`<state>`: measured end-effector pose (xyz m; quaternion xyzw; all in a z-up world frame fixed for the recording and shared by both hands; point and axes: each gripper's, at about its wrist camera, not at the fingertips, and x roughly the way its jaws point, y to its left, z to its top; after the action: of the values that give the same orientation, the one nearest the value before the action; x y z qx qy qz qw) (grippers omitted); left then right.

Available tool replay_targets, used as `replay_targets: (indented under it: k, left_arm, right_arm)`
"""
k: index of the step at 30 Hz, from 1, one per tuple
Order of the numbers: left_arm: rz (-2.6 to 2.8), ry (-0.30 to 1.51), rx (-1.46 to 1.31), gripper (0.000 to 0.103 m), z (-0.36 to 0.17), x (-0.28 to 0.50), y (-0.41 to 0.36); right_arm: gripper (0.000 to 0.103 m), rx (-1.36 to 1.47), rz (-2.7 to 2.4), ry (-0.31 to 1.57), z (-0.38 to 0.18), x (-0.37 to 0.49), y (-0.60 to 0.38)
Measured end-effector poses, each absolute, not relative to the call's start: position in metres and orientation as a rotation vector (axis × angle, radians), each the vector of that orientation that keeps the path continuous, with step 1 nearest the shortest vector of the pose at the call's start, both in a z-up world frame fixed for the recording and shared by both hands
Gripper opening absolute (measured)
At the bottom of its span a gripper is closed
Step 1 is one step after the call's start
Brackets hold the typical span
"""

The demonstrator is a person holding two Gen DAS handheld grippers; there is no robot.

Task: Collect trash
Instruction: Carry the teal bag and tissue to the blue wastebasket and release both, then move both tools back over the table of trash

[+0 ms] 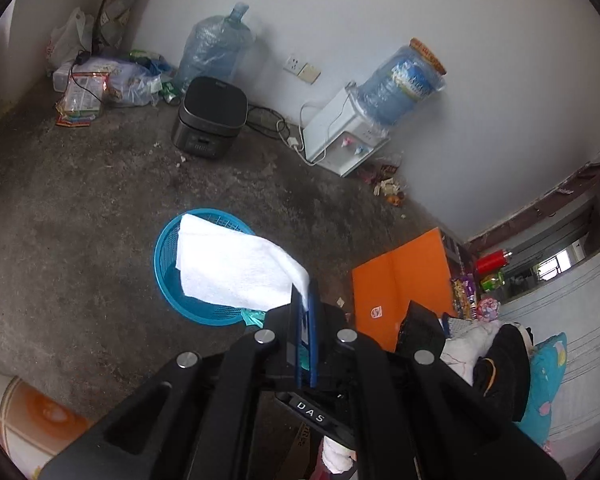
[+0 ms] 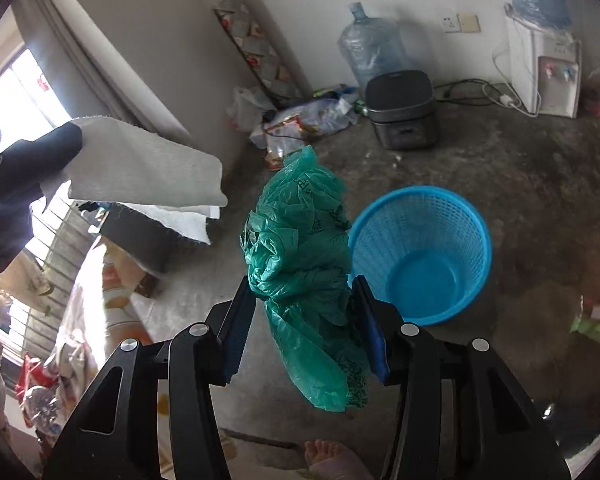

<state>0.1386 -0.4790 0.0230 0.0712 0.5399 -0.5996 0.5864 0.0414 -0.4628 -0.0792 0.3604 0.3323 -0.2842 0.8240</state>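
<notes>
My left gripper (image 1: 305, 292) is shut on a white paper towel (image 1: 228, 264) and holds it in the air over the blue mesh basket (image 1: 168, 276). The towel (image 2: 148, 176) also shows at the left of the right wrist view, hanging from the left gripper's fingers (image 2: 36, 156). My right gripper (image 2: 304, 292) is shut on a crumpled green plastic bag (image 2: 304, 256), held just left of the blue basket (image 2: 420, 256). The basket stands on the concrete floor and looks empty inside.
A dark rice cooker (image 1: 210, 118), water jugs (image 1: 214, 46) and a white water dispenser (image 1: 342, 136) stand by the wall. A pile of bags and wrappers (image 1: 100, 84) lies in the corner. An orange board (image 1: 404, 280) and bedding (image 1: 548, 368) are at right. A bare foot (image 2: 332, 460) is below.
</notes>
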Motion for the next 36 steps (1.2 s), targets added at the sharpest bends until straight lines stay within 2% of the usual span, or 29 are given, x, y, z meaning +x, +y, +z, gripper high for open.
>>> replay_targets:
  k: [6,7,9,10,12,14,18,21,28,30,36]
  left_arm:
    - [-1.338,1.310,0.290,0.002,-0.046,0.140,-0.561]
    - [-1.329,1.322,0.304,0.006,-0.057,0.142,-0.571]
    - [-1.277,1.340,0.334,0.024,-0.079,0.148,-0.588]
    - [-1.252,1.343,0.341,0.034,-0.087,0.149,-0.592]
    - [-1.228,1.321,0.366,0.037,-0.093,0.148,-0.593]
    - [-1.237,1.299,0.387,0.046,-0.092,0.145,-0.591]
    - [-1.249,1.251,0.381,0.047,-0.076,0.145,-0.582]
    - [-1.261,1.221,0.352,0.053,-0.055,0.146,-0.574]
    - [-1.288,1.147,0.314,0.054,-0.006,0.132,-0.551]
    - [-1.313,1.109,0.297,0.054,0.015,0.127,-0.537]
    - [-1.358,0.915,0.223,0.064,0.092,0.116,-0.458]
  right_arm:
    - [0.052,0.814,-0.674,0.754,-0.130,0.054,-0.509]
    - [0.054,0.816,-0.683,0.763,-0.138,0.052,-0.515]
    - [0.068,0.822,-0.712,0.802,-0.157,0.057,-0.530]
    - [0.068,0.827,-0.728,0.824,-0.166,0.056,-0.534]
    - [0.068,0.839,-0.755,0.843,-0.174,0.050,-0.535]
    - [0.069,0.849,-0.764,0.834,-0.175,0.043,-0.535]
    - [0.069,0.836,-0.785,0.785,-0.161,0.037,-0.533]
    - [0.069,0.817,-0.795,0.734,-0.143,0.036,-0.531]
    - [0.069,0.733,-0.814,0.610,-0.085,0.027,-0.514]
    - [0.073,0.693,-0.815,0.581,-0.067,0.024,-0.504]
    - [0.082,0.554,-0.796,0.472,-0.012,0.017,-0.460]
